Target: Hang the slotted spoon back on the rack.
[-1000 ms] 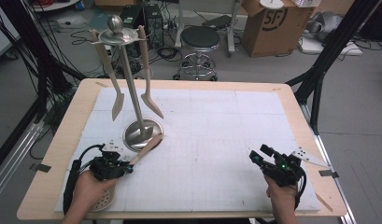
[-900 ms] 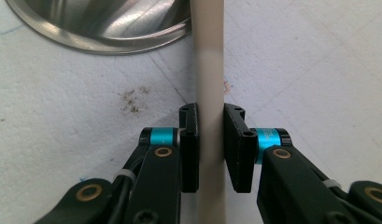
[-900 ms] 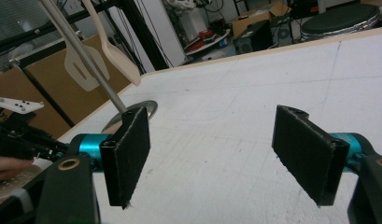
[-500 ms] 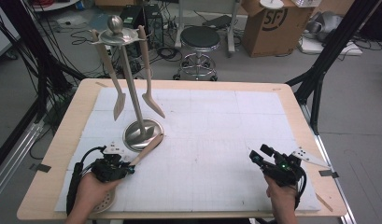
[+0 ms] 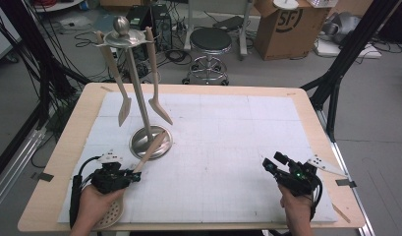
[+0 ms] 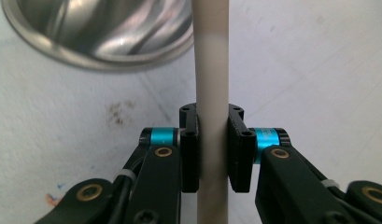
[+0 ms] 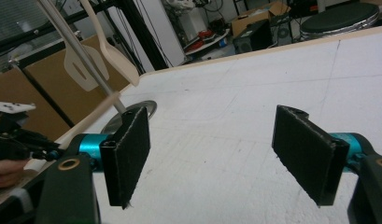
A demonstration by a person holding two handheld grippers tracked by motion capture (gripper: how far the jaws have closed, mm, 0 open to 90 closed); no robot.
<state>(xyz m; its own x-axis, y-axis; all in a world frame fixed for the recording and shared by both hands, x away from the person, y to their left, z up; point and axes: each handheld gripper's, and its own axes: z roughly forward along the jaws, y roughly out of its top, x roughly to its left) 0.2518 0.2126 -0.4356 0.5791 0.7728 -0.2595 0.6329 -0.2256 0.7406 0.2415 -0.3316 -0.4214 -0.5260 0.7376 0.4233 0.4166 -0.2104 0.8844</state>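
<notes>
Nothing moved; left claw point(image 6: 212, 149) clamps the utensil handle point(image 6: 211, 93).

Three pale kitchen utensils: two hanging point(image 5: 124, 105) point(image 5: 159, 109), one handle point(image 5: 149, 150) gripped. One steel stand point(image 5: 150, 142), one white mat point(image 5: 228, 147). Two handheld grippers point(image 5: 134, 177) point(image 5: 268, 164), one stool point(image 5: 210, 42), one cardboard box point(image 5: 282, 24).

Spatula handle point(image 5: 150, 150) leans on stand base point(image 5: 139, 142); 2 utensils point(image 5: 124, 105) hang above.

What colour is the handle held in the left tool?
Cream handle; left gripper view shows it best.
</notes>
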